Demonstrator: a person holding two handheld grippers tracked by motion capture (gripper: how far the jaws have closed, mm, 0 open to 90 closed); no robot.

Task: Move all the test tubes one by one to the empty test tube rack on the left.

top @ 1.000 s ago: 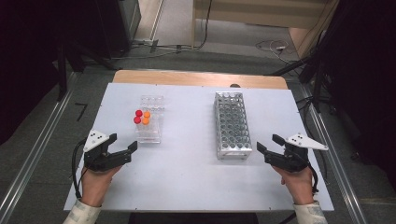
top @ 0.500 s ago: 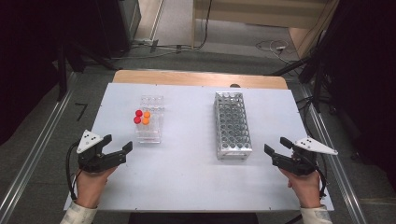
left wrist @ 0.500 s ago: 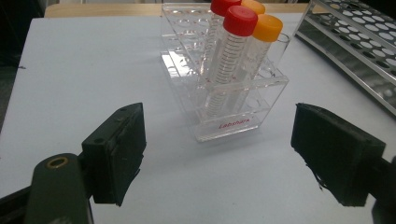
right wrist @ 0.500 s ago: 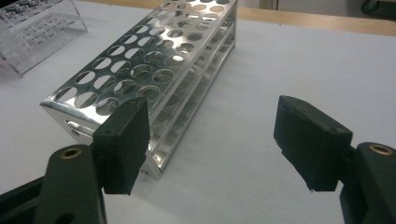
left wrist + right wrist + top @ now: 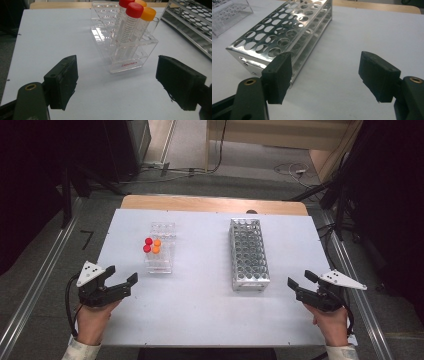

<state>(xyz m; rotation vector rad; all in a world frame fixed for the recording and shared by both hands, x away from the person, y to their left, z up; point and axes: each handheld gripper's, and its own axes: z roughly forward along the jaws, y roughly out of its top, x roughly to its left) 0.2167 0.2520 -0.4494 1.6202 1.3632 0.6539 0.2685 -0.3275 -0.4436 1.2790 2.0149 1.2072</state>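
Both grippers are idling low in frame, jaws wide, nothing held: left gripper (image 5: pixel 121 281) lower left, right gripper (image 5: pixel 300 280) lower right. Metal rack (image 5: pixel 247 253) is sitting centre-right, long axis running top-to-bottom; clear rack (image 5: pixel 161 251) with capped tubes (image 5: pixel 152 245) centre-left, tubes standing upright.

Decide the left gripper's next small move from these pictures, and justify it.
Probably ease the left gripper forward toward the capped tubes in the clear rack. Its fingers stand open and empty, facing that rack, while the metal rack holds nothing.
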